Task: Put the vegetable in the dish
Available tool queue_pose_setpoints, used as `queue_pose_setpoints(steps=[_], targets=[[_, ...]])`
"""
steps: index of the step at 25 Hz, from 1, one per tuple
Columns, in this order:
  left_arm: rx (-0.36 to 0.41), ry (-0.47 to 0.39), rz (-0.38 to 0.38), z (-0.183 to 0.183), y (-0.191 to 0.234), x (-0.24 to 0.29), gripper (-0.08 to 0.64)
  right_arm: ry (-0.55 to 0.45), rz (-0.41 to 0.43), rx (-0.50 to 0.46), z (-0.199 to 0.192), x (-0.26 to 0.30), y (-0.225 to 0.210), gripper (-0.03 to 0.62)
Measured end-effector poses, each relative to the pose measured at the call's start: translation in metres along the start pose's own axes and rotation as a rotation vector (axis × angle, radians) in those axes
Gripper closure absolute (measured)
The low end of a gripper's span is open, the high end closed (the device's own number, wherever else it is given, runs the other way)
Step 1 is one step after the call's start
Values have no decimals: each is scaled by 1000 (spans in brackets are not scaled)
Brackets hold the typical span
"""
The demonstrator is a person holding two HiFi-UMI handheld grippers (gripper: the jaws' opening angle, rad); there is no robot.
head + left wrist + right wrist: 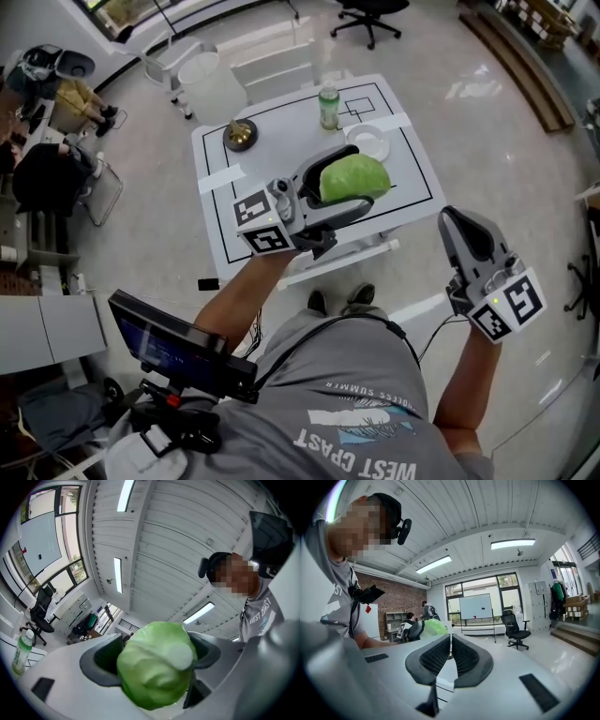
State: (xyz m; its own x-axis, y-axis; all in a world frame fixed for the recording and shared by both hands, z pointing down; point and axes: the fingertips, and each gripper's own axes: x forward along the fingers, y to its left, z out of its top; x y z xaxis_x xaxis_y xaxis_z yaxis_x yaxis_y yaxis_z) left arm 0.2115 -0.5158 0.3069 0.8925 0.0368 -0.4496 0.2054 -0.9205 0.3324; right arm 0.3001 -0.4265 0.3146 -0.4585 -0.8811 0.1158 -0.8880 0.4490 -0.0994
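Observation:
A round green cabbage point(354, 176) is clamped between the jaws of my left gripper point(349, 184), held up above the front of the white table point(281, 141). In the left gripper view the cabbage point(157, 665) fills the gap of that gripper point(157, 654), which tilts up toward the ceiling. A small white dish point(367, 142) rests on the table just beyond the cabbage. My right gripper point(461, 225) hangs shut and holds nothing, off the table's right side over the floor. In the right gripper view its pads point(450, 644) meet, and the cabbage point(434, 627) shows to the left.
On the table stand a green-labelled bottle point(328, 107), also seen as the bottle point(20, 651) in the left gripper view, and a brass bowl point(240, 134). A white bin point(211, 86) and an office chair point(370, 14) are beyond the table. A screen point(159, 342) sits at my lower left.

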Motion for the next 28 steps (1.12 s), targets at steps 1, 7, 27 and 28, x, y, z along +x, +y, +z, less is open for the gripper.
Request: queue_pose_setpoints(steps=[1,7,27,28], targets=[[0,0,10,-1,3,3,150,-1,7,2,1,0,-5,581],[-12,-21,73,-14,31,29,152,9,56,12,-1,-3,-51,581],[-116,43,371,-96,195,26,152,95,80,113,-39,17,-153,581],[-123,54,382,-99,203,24,152,100,73,119,-39,18,-155,581]])
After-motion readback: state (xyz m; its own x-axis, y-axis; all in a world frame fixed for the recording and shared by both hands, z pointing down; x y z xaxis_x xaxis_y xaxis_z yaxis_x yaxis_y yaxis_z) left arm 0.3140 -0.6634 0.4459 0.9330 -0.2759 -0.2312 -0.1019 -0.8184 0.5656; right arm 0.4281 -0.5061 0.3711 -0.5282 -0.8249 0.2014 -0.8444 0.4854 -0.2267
